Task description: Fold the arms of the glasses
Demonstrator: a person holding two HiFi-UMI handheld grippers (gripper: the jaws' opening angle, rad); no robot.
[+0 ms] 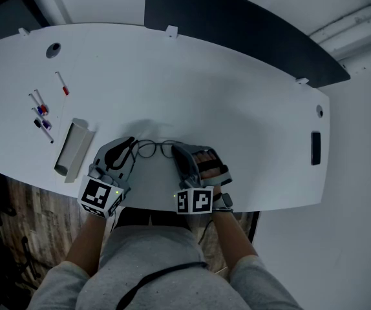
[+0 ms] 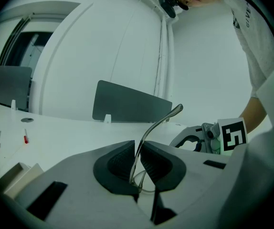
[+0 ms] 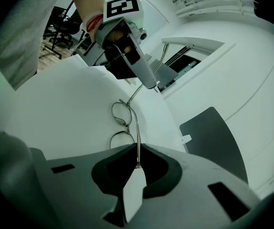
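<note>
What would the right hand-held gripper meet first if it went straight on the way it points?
The right hand-held gripper pinches an arm of the glasses; their lens rims come first, probably, then the left hand-held gripper.

head view steeply down over white table [image 1: 237,102], both gripper views low, close behind own jaws, facing each other, all share glasses [image 1: 148,149]

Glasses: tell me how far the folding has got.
Done: nothing folded yet. The glasses lie between the two grippers, and no arm lies across the lenses. In hand: the left gripper is shut on one arm, and the right gripper is shut on the other arm. Left: swing both arms in against the frame.
</note>
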